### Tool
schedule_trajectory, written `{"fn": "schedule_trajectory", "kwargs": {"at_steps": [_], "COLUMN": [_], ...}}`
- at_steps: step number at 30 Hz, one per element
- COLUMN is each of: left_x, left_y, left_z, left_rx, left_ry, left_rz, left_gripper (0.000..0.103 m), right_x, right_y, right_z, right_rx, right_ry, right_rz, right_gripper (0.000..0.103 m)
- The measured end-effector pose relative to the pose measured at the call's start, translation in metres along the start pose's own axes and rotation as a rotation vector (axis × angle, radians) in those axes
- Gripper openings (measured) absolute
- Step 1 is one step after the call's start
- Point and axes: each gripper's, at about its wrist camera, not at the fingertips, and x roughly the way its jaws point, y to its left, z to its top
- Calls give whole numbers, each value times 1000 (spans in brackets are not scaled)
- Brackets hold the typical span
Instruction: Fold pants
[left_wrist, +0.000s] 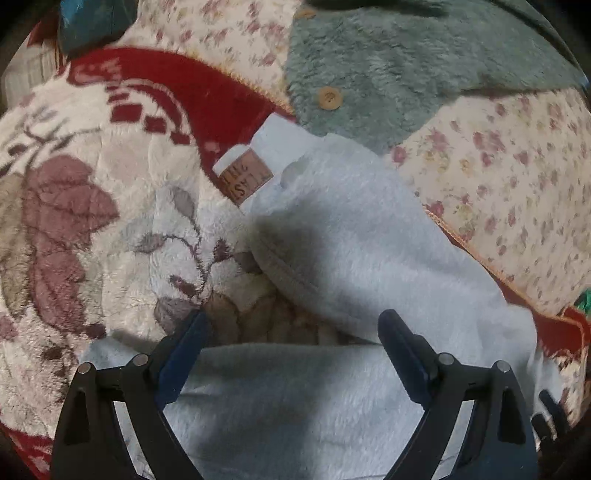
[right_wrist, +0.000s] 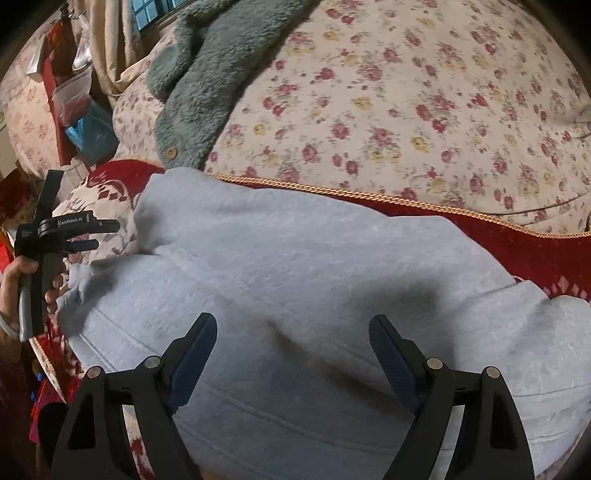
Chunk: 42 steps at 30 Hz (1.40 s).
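Left gripper (left_wrist: 291, 325): jaws stand wide, nothing between the pads, hovering above the pale grey fleece pants (left_wrist: 351, 236). Right gripper (right_wrist: 291, 328): jaws likewise wide and empty, poised over the broad middle of the same pants (right_wrist: 295, 258), no pad pressing cloth. The pants lie across a red and cream plush blanket (left_wrist: 92, 192) on the bed, already doubled over at least once by the look of the layered edges near the left jaws, waist end pointing away with a brown patch label (left_wrist: 245, 177) sewn at the band. Lettering on that patch reads partly as "LAST" over "STITCH", though it sits upside down and soft, so that reading is uncertain. In the right wrist view the left tool's side plate reads "GenRobot.AI", with the person's hand (right_wrist: 22, 280) round its handle. Beyond: floral quilt (right_wrist: 406, 110), a grey-green fuzzy garment (right_wrist: 207, 74) with a wooden button (left_wrist: 330, 98). Judged step: between folds, both tools free of the cloth. Next move likely calls for each gripper to drop onto one end of the bundle, pinch both layers together, and carry that end over the other evenly.
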Motion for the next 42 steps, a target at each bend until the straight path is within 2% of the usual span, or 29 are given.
{"fn": "schedule_trajectory", "kwargs": {"at_steps": [3,5,7,15,21,22,23,24,25,26,27,30,32,35,38,40,41,42], "left_x": [16,30,41,71,94,94,94,95,94,94,95,100,98,91,81,73,71,66], "left_y": [9,17,22,15,12,9,5,0,-6,-9,-12,-12,-10,-10,-17,-20,-22,-19], "left_z": [10,14,16,20,25,25,25,26,26,26,25,23,23,24,27,28,31,31], "left_rx": [-62,-138,-188,-220,-291,-293,-289,-282,-253,-231,-215,-218,-221,-203,-186,-178,-173,-167], "left_ry": [29,74,83,89,78,69,65,63,58,56,54,47,41,33,23,15,13,10], "left_rz": [-30,-109,-155,-186,-225,-264,-318,-349,-319,-281,-258,-274,-287,-284,-286,-294,-298,-300], "left_gripper": [93,93,93,93,93,92,88,70,41,30,26,26,24,21,20,20,20,19], "right_x": [2,4,7,14,6,3,0,-4,-7,-11,-14,-21,-25,-15,6,29,40,43], "right_y": [-10,-13,-14,-25,-38,-41,-46,-51,-56,-60,-63,-63,-56,-36,-13,-7,-12,-19], "right_z": [-3,-6,-8,-10,-19,-21,-25,-28,-32,-36,-40,-47,-48,-42,-38,-39,-38,-35], "right_rx": [40,50,50,74,119,132,151,173,194,211,222,186,123,-33,-240,-360,-372,-343], "right_ry": [26,29,36,44,25,18,14,11,7,3,2,6,-7,-8,-20,3,24,34], "right_rz": [38,37,34,51,52,51,56,65,74,80,84,73,17,-50,-160,-241,-303,-291], "right_gripper": [88,88,88,88,88,88,88,88,88,88,88,88,88,88,88,85,75,55]}}
